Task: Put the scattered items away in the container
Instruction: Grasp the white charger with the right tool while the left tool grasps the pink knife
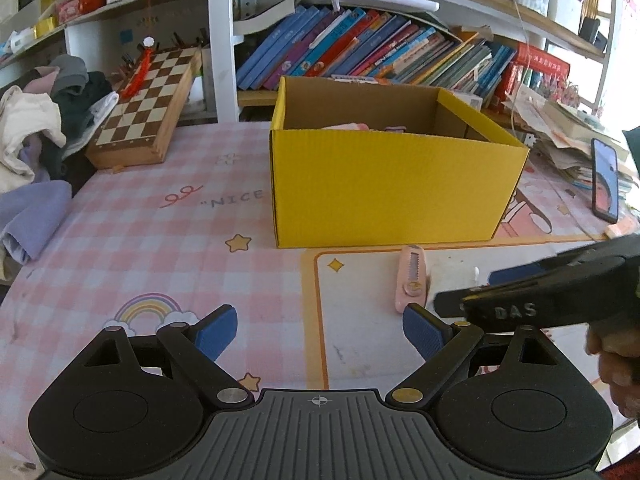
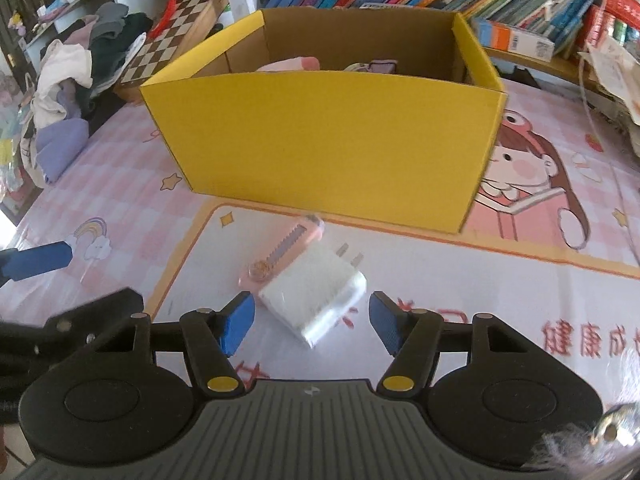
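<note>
So we're working over a table covered with a pink checked cartoon mat [image 1: 152, 248], rainbows, stars and a cartoon girl printed on it. Behind it runs a shelf crammed with leaning books [image 1: 360, 48], a wooden chessboard [image 1: 148, 104] sits at the back left, and a heap of clothes [image 1: 36, 136] spills along the left edge. A dark phone [image 1: 605, 179] stands propped by a paper pile on the right.

Our yellow cardboard box [image 2: 328, 140] stands open in the middle, brown inside, with a couple of pinkish things already at the bottom. Just in front of it lie the two leftovers: a pink utility knife [image 2: 280, 256] with a toothed slider, and a white plug charger [image 2: 316, 300] with its prongs pointing toward the box, touching the knife's side.

Our right gripper [image 2: 312, 322] hangs over the charger, blue pads either side of its near corner, not pressing it, nothing held. Our left gripper [image 1: 320, 334] has its jaws spread wide over bare mat, empty, the knife just ahead of its right fingertip.
</note>
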Motion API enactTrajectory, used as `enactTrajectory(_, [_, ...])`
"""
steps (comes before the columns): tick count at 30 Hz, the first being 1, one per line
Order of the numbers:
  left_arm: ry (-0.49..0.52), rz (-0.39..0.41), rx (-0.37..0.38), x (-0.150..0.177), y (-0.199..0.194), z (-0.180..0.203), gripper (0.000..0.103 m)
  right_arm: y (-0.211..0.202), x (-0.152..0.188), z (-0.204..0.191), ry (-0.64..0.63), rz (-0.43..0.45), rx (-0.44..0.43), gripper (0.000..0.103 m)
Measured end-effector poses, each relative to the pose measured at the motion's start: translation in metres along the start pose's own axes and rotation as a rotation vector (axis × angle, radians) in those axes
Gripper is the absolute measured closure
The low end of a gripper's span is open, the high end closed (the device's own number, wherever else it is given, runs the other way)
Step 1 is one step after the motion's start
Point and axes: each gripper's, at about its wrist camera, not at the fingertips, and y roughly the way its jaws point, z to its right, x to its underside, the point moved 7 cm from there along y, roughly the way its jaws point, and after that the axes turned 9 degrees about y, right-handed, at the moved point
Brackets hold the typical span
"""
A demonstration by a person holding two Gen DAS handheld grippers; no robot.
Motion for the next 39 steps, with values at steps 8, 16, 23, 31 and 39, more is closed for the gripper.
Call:
enactTrajectory(8, [0.001,-0.024,-0.001,-0.003,0.011,0.003,0.011,0.021,-0.008,0.001,-0.016,-0.036,-0.019,0.04])
enactTrajectory(16, [0.007,-0.033,0.043,-0.01,0.027,0.021,0.011,0.018,-0.008,0.017,0.006,-0.046,-0.06,0.056])
enactTrajectory(23, [0.06,-0.016,0.104,-0.019,0.044,0.042,0.016,0.006,-0.008,0.04,-0.024,-0.001,0.016,0.061])
enactTrajectory(31, [0.139,-0.058,0.134,-0.023,0.074,0.057,0.054,0.001,-0.008,0.069,0.018,0.016,0.063,0.062])
enactTrajectory(39, [0.203,-0.078,0.132,-0.023,0.084,0.067,0.068,0.008,-0.01,0.071,0.001,0.008,0.069,0.061])
